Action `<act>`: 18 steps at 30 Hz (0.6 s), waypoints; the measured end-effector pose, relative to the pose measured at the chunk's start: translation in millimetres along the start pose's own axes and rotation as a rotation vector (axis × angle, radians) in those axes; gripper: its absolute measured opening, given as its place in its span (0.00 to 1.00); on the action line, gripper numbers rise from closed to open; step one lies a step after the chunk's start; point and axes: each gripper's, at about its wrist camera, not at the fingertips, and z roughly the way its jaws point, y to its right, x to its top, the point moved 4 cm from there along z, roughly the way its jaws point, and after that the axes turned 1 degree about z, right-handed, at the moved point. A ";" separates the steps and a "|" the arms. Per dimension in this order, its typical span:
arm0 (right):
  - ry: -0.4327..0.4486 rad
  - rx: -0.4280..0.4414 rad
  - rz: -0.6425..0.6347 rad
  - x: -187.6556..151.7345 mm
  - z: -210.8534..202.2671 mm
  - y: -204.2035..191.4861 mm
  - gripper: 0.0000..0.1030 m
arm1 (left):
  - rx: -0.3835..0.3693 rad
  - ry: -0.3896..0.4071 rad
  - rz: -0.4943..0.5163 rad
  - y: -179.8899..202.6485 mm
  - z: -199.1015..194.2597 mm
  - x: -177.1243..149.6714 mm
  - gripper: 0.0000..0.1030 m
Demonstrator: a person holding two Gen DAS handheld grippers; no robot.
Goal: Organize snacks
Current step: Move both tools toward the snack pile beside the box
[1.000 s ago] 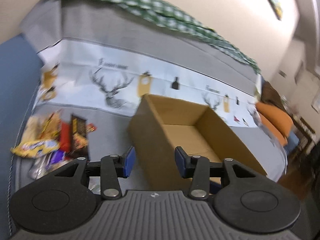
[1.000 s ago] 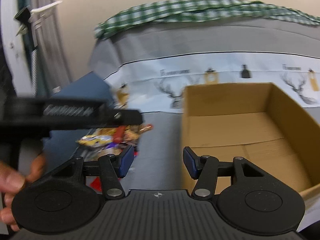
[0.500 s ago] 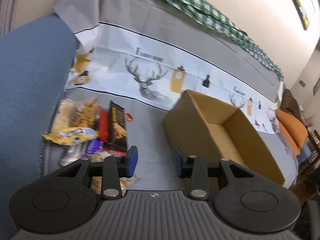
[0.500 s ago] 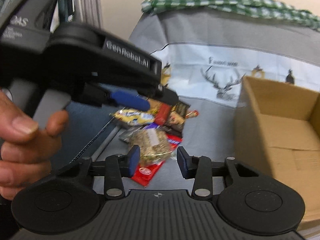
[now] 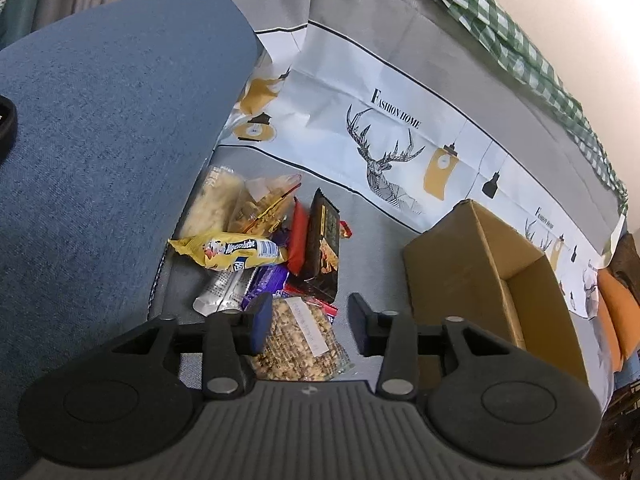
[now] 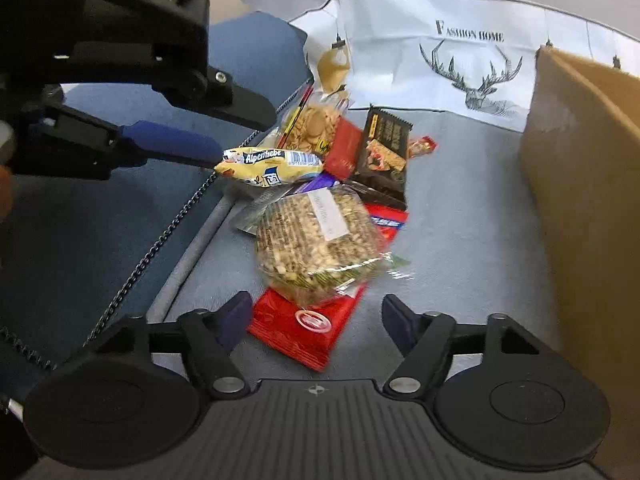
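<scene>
A: Two claws, both with jaws opening, neither gripping anything. The right gripper (image 6: 316,320) stands wide, and the near end of the red wrapper (image 6: 304,328) lies in the gap between its fingers; whether either pad touches it, I cannot tell.

B: And the left gripper (image 5: 306,326)?

A: Moderately open. The clear bag of nut brittle (image 5: 298,340) lies below its gap, close against the left finger; contact is not certain.

B: Where are the snacks relative to the claws?

A: The pile sits straight ahead of both. In the right wrist view the nut brittle bag (image 6: 320,236) lies just beyond the fingers, on top of the red wrapper. Farther ahead sit the yellow Alpenliebe packet (image 6: 272,164), the dark chocolate bar (image 6: 386,152) and a bag of pale crackers (image 6: 314,124).

B: The box?

A: The cardboard box (image 5: 492,280) is ahead and to the right of the left claw, open-topped.

B: What differs between the views?

A: Only the right wrist view shows the left gripper from outside, its blue pad tip (image 6: 172,144) near the yellow packet. Only the left wrist view shows inside the box and the green checked cloth (image 5: 520,40) far behind.
</scene>
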 end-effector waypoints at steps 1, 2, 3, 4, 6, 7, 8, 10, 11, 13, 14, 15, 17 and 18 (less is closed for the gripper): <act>-0.008 -0.002 -0.001 1.0 4.6 -1.9 0.81 | 0.007 -0.005 0.001 -0.2 0.4 -0.5 0.58; -0.024 -0.001 0.000 1.6 9.4 -3.7 0.83 | 0.010 -0.006 0.001 -0.1 0.8 -0.9 0.58; -0.049 -0.002 -0.003 1.1 15.6 -5.6 0.86 | 0.012 -0.004 -0.002 -0.8 0.2 -0.9 0.58; -0.059 -0.012 -0.015 0.0 21.2 -5.4 0.87 | 0.011 -0.002 -0.007 -1.6 -0.2 -0.8 0.60; -0.046 -0.052 -0.062 -0.8 25.3 -7.6 0.87 | 0.015 -0.001 -0.022 -4.6 -0.8 -0.3 0.60; -0.048 -0.064 -0.082 -0.9 26.4 -8.2 0.87 | 0.017 -0.001 -0.029 -6.1 -0.8 0.0 0.60; -0.050 -0.070 -0.090 -0.4 27.5 -7.9 0.87 | 0.017 -0.002 -0.037 -7.7 -1.1 0.1 0.60; -0.055 -0.081 -0.114 -0.5 25.6 -7.0 0.78 | 0.016 -0.006 -0.048 -8.7 -0.8 0.0 0.61; -0.053 -0.093 -0.126 -0.6 22.4 -6.2 0.71 | 0.014 -0.010 -0.050 -9.2 -0.6 -0.6 0.62; -0.054 -0.113 -0.145 -0.3 14.1 -3.3 0.52 | 0.012 -0.016 -0.045 -7.8 0.0 -2.1 0.65; -0.058 -0.122 -0.154 -0.7 9.2 -1.6 0.35 | 0.016 -0.017 -0.039 -6.5 0.3 -2.6 0.65; -0.066 -0.136 -0.161 -0.9 4.1 1.3 0.15 | 0.023 -0.018 -0.033 -5.4 0.6 -3.1 0.65; -0.097 -0.108 -0.140 -0.5 -6.4 9.4 0.07 | 0.028 -0.022 -0.033 -5.0 1.1 -4.2 0.65; -0.111 -0.095 -0.130 -0.5 -11.2 12.9 0.00 | 0.031 -0.024 -0.037 -5.5 1.3 -4.5 0.65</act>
